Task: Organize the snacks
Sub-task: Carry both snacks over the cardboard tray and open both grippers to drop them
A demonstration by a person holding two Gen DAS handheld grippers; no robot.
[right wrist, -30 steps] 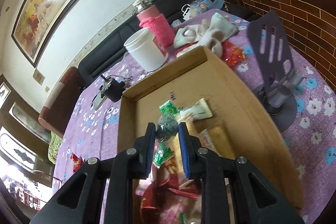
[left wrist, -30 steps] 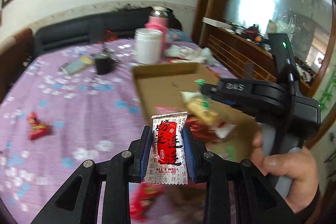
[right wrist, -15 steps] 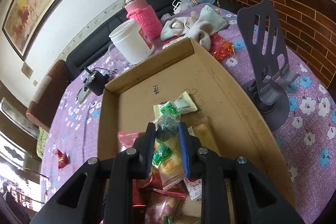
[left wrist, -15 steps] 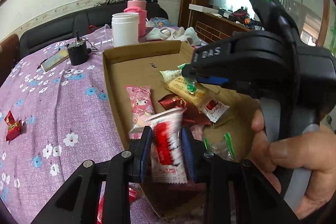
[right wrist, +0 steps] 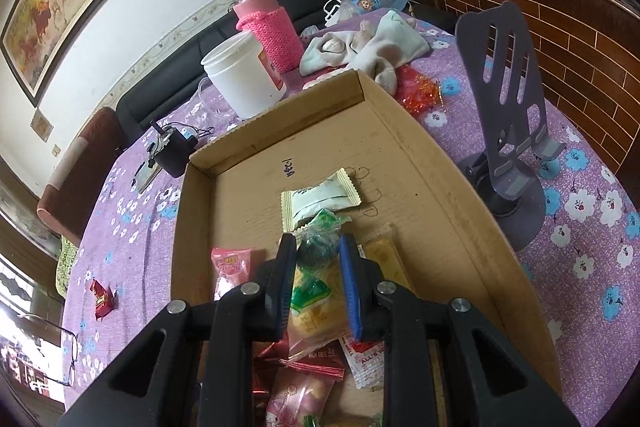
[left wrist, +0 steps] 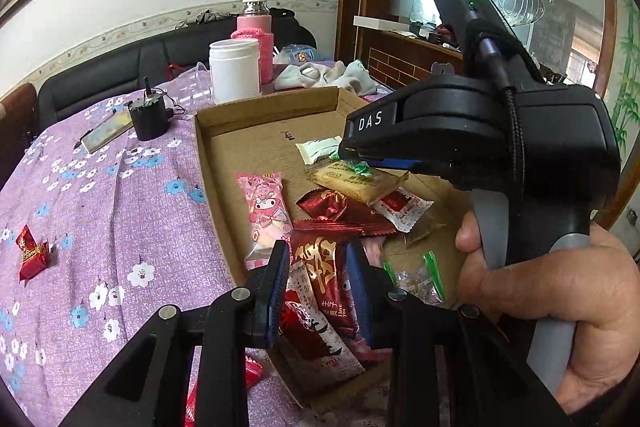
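Note:
A shallow cardboard box (left wrist: 256, 131) (right wrist: 400, 155) on the purple flowered table holds several snack packets. My left gripper (left wrist: 318, 281) hangs over the box's near corner with its jaws apart; the red-and-white packet (left wrist: 316, 331) lies loose in the box under them. My right gripper (right wrist: 318, 269) is shut on a green-wrapped candy (right wrist: 320, 247) above the middle of the box, just behind a pale green packet (right wrist: 320, 197). The right gripper also shows in the left wrist view (left wrist: 360, 163). A red candy (left wrist: 32, 253) (right wrist: 102, 297) lies on the cloth left of the box.
Behind the box stand a white jar (right wrist: 242, 79), a pink flask (right wrist: 268, 23), a small black device (right wrist: 172, 151) and crumpled cloths (right wrist: 368, 47). A grey phone stand (right wrist: 508, 131) is right of the box. Glasses (right wrist: 68, 351) lie at the table's left edge.
My left gripper dropped over the box, opened and let the red-and-white packet fall in. My right gripper came a little lower and nearer with the green candy still held.

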